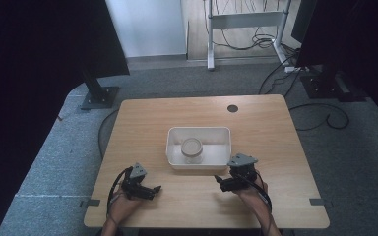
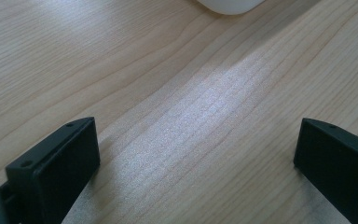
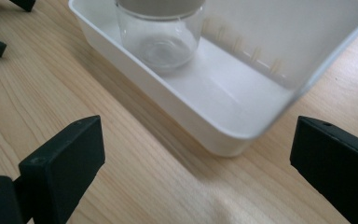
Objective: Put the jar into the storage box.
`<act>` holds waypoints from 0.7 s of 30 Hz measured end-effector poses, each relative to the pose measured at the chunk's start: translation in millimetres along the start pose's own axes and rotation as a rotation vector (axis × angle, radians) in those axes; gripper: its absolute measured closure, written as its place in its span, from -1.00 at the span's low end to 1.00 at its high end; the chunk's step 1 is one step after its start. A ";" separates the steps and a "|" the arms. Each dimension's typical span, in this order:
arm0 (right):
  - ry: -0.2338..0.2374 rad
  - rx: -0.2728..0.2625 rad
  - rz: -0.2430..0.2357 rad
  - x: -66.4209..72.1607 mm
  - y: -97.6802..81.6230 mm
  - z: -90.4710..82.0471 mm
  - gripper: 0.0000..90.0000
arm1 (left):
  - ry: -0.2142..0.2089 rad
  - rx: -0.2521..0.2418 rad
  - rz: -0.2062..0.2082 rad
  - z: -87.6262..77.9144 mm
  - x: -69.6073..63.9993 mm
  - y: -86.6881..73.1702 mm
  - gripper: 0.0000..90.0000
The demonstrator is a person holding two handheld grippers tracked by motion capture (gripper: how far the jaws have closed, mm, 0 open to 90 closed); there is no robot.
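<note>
We see no brand, label or legible writing on anything here. The jar (image 1: 192,150) is clear glass w/ a pale lid, standing upright inside the white tray (image 1: 173,147), left of the tray's middle and toward its near wall. The tray sits mid-table (image 1: 142,118).

Our left gripper (image 1: 153,189) rests low over the wood near the front-left, well apart from the tray; its jaws are spread wide, nothing between them but bare tabletop. In the left gripper view a white corner of the tray (image 2: 228,5) pokes in at the top edge.

Our right gripper (image 1: 220,181) sits just in front of the tray's near-right corner, jaws also spread wide and empty. In the right gripper view the tray's (image 3: 242,135) corner lies ahead between the jaws, and the jar (image 3: 161,35) stands farther back in it. The tray wall is between that gripper and the jar.

Around: a round cable hole (image 1: 233,108) at the table's far edge, grey carpet, cables (image 1: 325,120) on the floor at right, a white desk frame (image 1: 246,22) behind.
</note>
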State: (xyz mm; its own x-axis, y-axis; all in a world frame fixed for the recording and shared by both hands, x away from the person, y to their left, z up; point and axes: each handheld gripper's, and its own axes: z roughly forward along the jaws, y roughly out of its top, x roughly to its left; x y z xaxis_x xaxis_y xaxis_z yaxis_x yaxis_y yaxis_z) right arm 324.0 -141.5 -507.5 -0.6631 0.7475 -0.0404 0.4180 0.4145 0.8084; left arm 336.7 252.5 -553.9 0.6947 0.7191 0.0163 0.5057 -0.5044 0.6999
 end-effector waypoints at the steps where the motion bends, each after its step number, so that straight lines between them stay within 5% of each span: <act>1: -0.002 0.001 0.002 -0.4 -2.4 -0.7 -0.94 | 0.000 0.000 0.000 0.0 0.0 0.0 -1.00; 21: -0.044 0.053 0.047 -8.4 -51.2 -15.5 -0.94 | 0.001 0.000 -0.003 -0.1 -0.4 -0.1 -1.00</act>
State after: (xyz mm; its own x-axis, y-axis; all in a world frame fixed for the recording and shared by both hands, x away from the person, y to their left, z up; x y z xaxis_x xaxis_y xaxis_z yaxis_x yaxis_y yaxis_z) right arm 298.6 -177.1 -539.4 -0.6148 0.7881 -0.0296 0.4812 0.4046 0.7777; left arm 336.3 252.3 -553.9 0.6925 0.7213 0.0154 0.5075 -0.5022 0.7001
